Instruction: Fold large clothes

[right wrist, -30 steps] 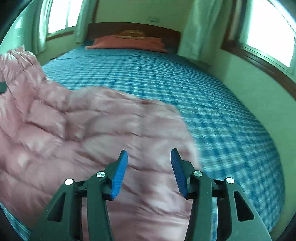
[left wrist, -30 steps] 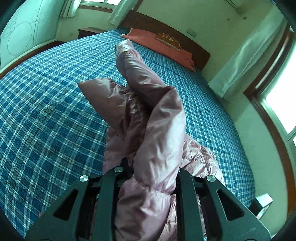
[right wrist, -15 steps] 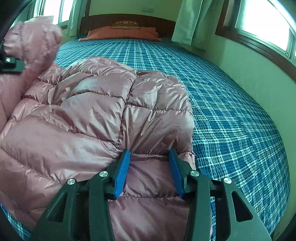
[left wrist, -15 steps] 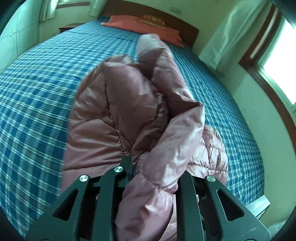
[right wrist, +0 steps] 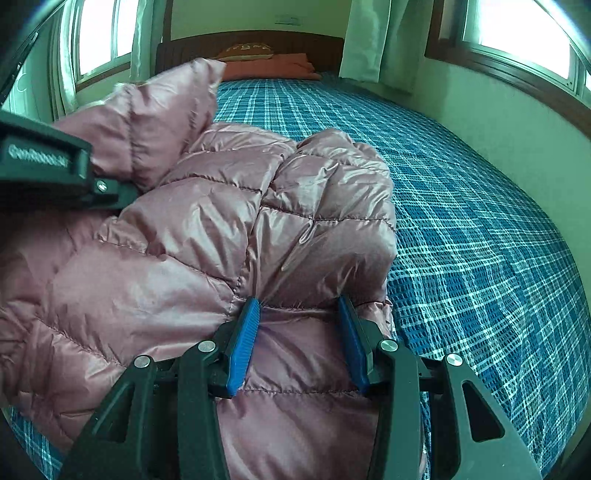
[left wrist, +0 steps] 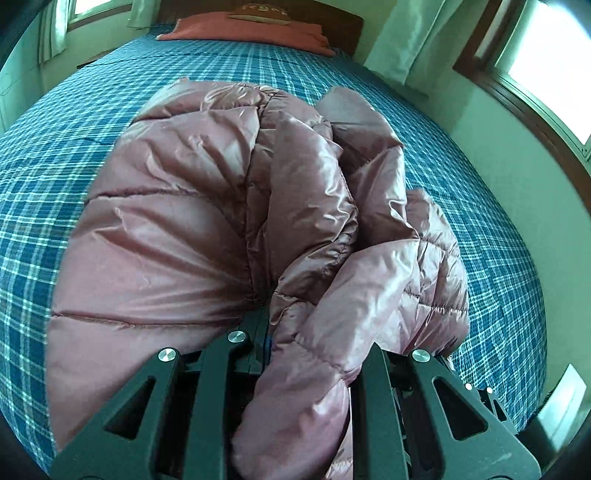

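pink puffer jacket (left wrist: 207, 221) | left gripper (left wrist: 310, 332) clamps sleeve (left wrist: 314, 387) | right gripper (right wrist: 299, 343) half-wide, pressing jacket near edge | lay sleeve flat across

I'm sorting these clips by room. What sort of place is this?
A bedroom, almost certainly: a wide bed with a blue plaid cover, an orange pillow against a dark wooden headboard, and curtained windows. A pink puffer jacket lies on the bed.

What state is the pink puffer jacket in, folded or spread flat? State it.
Neither: the jacket lies bunched on the bed, one padded part doubled over the body and lifted in the left tool. No neat fold shows.
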`<state>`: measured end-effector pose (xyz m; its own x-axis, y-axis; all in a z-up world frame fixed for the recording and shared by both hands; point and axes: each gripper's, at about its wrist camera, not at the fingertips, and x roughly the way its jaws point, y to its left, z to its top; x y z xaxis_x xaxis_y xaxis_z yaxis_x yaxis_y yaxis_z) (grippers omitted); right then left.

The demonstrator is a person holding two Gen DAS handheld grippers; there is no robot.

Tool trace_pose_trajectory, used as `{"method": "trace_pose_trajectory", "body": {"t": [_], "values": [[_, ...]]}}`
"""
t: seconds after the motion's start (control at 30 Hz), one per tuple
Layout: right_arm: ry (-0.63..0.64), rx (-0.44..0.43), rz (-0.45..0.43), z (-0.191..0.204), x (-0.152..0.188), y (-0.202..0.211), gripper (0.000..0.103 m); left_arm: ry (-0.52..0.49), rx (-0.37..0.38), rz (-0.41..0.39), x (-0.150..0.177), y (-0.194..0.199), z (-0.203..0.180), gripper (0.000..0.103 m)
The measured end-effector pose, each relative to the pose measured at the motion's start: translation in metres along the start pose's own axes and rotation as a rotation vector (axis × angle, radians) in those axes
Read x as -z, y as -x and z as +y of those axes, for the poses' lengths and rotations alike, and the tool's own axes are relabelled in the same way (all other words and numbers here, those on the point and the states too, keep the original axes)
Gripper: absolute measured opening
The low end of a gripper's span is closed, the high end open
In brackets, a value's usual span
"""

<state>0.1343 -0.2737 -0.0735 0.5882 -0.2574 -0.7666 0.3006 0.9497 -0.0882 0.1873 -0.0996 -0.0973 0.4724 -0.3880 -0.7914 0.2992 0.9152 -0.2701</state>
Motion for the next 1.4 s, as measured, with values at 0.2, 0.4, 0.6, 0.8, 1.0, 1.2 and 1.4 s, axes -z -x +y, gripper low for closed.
{"method": "trace_pose_trajectory", "body": {"t": [0.2,0.4,0.6,0.8,1.0,1.2,1.4], "values": [[-0.007,-0.002,-0.003,0.001,0.001,-0.001,0.044,-0.011,0.025,-0.005,0.006,-0.013,-0.004,0.016],[-0.004,0.000,-0.003,0.002,0.001,0.000,0.044,-0.005,0.048,-0.013,0.008,-0.015,0.000,0.015],[0.004,0.010,-0.004,0.003,0.001,0.000,0.044,-0.034,0.039,-0.024,0.009,-0.011,-0.002,0.015],[0.007,0.017,-0.004,0.006,0.001,0.001,0.044,-0.070,0.047,-0.026,0.009,0.002,-0.008,0.016],[-0.010,0.012,0.003,0.002,0.000,0.006,0.047,-0.071,0.110,-0.034,0.008,0.036,-0.011,0.031],[-0.021,0.022,0.014,-0.008,-0.005,0.014,0.052,-0.046,0.224,-0.081,0.016,0.096,-0.001,0.048],[-0.077,-0.008,0.007,-0.018,-0.014,0.034,0.052,0.050,0.218,-0.207,0.027,0.150,0.053,0.056]]}}
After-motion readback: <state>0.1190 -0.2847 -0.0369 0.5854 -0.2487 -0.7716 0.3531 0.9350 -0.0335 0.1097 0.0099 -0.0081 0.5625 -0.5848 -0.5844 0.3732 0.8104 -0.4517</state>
